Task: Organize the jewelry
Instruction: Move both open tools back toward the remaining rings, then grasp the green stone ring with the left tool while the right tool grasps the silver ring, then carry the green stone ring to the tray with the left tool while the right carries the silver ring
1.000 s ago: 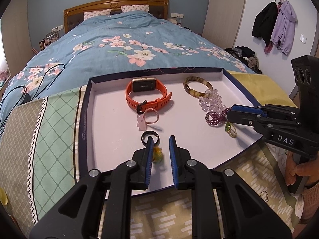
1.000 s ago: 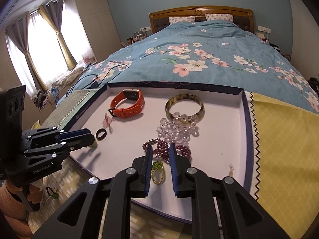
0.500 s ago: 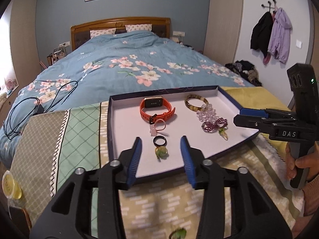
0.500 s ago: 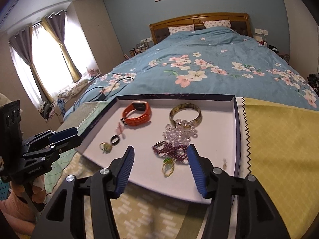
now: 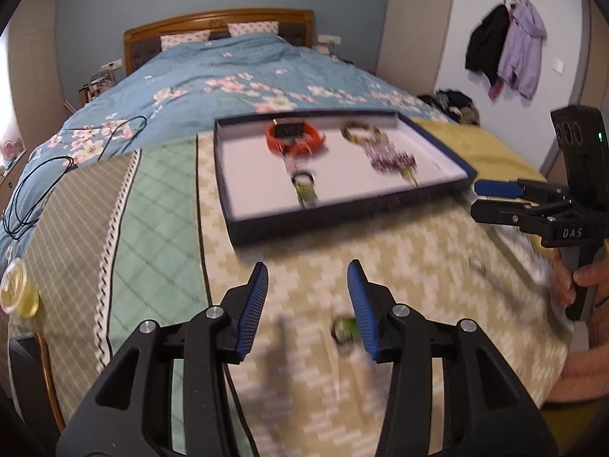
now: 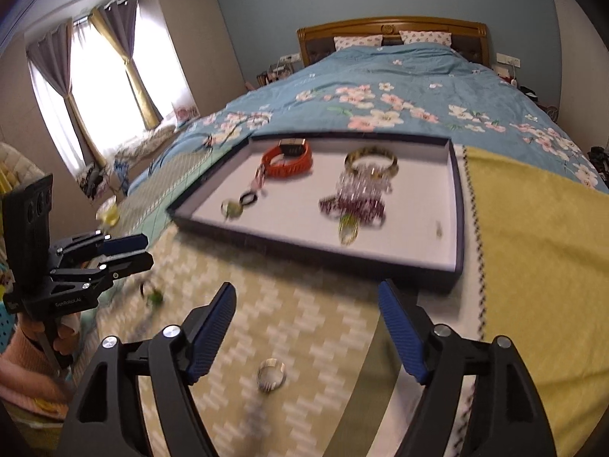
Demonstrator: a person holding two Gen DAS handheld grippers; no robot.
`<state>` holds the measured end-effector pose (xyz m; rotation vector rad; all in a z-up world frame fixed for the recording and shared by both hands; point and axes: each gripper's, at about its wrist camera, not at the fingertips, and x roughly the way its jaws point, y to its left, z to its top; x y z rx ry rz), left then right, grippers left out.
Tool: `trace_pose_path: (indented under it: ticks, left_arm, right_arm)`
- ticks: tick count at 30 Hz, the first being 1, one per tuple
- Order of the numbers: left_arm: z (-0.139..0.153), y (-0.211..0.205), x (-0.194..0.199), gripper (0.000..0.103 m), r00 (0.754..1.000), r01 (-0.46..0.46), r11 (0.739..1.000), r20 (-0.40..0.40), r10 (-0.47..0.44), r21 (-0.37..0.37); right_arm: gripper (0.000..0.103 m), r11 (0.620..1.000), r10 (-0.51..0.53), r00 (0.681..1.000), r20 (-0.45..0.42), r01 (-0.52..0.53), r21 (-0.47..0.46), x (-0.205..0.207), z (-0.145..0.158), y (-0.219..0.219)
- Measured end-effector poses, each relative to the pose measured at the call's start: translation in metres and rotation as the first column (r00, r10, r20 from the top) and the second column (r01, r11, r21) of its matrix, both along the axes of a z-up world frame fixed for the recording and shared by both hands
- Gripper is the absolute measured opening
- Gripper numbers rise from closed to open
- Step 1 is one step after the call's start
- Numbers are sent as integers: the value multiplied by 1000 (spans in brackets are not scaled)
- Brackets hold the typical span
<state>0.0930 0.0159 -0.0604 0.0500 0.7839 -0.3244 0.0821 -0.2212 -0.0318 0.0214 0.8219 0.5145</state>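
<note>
while opening, both tongs (image 5: 307, 297) (image 6: 306, 327) empty

Each handheld gripper has a black frame with silver screws and two fingers (image 5: 254, 306) faced with ribbed blue pads. The right gripper (image 5: 495, 200) bears white "DAS" lettering and a green indicator light. The person's sleeve (image 6: 23, 365) is pink knit.

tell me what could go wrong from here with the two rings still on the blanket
The silver ring lies flat on the soft patterned blanket below the opening right hand-held gripper; the pads could press it into the fabric or flick it away. The green ring sits right against one pad of the opening left hand-held gripper, so closing there may nudge it aside rather than catch it.
</note>
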Motion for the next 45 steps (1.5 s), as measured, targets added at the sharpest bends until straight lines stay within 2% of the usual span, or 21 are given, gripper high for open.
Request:
trace_pose_path:
  ticks: [6,10,16,19,20,22,24,27,31,45]
  left_arm:
    - [-14,-5,-16,46,998,32,999,-54,-31,25]
    - [-15,-10,-21,45,997,51,998,-63,-49,27]
    - [-19,-21,-16,37,993,66,997,-97,-62,35]
    - [-20,-26,-14,35,992,77,997,-100,-74,29]
    - [-20,-28,-14,35,993,76,996,-97,-73,37]
    - [-20,-30,-14,30,992,80,996,-98,-76,36]
    - [-20,-32,-13,25,992,81,996,-98,-77,35]
    - [-20,-31,-12,17,992,76,997,-103,-73,24]
    - [-20,-33,-9,17,992,73,997,-104,-71,23]
    - [-20,-35,-5,15,994,52,998,-97,-50,21]
  right_arm:
    - [79,997,19,1000,-20,-20,-71,-22,-11,10]
    - [79,996,34,999,-25,-36,-83,-30,-14,13]
    - [78,995,49,998,-26,-51,-81,-36,-14,16]
    - [67,993,75,996,-39,-78,-89,-40,-17,22]
    - [60,992,82,996,-45,-86,-91,-40,-18,23]
    - [54,990,87,995,-52,-92,-104,-41,-19,26]
    - [42,990,91,995,-51,-96,-108,-41,-19,27]
    - [33,989,83,995,-47,-88,-122,-42,-19,26]
    - [18,988,66,997,-45,-72,-133,-40,-20,21]
    - [16,995,60,998,-12,-61,-78,-37,-10,14]
